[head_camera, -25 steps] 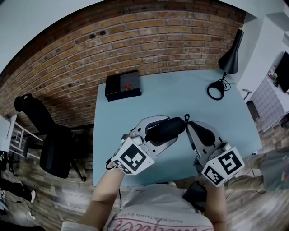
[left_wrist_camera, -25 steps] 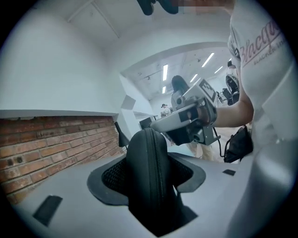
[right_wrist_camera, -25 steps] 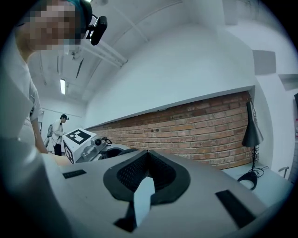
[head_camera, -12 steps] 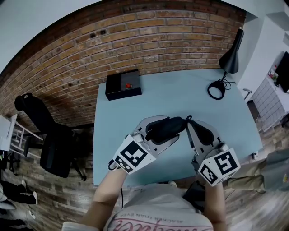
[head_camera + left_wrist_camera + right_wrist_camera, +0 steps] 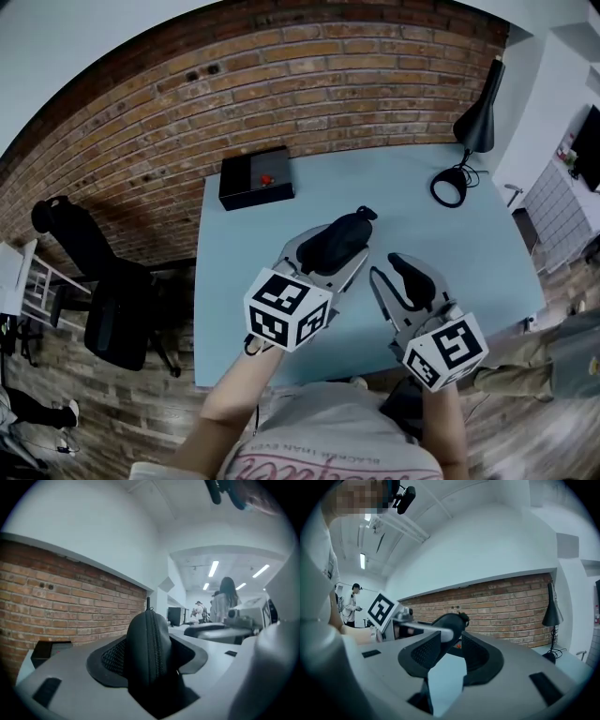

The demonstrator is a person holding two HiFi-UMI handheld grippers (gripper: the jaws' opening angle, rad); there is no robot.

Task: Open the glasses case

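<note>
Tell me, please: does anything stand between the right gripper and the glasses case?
Nothing visible does. The right gripper, whose jaws have just been opening with nothing between them, faces the glasses case across a bare stretch of table. The left gripper is shut on the case.

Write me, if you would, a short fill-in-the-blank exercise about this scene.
The left gripper is shut on the glasses case; the right gripper holds ____.
The black lamp stands at the table's far ____ corner.
The black box has a ____ spot on top.
Missing: nothing; right; red.
The right gripper's jaws have just been opening, empty.
</note>
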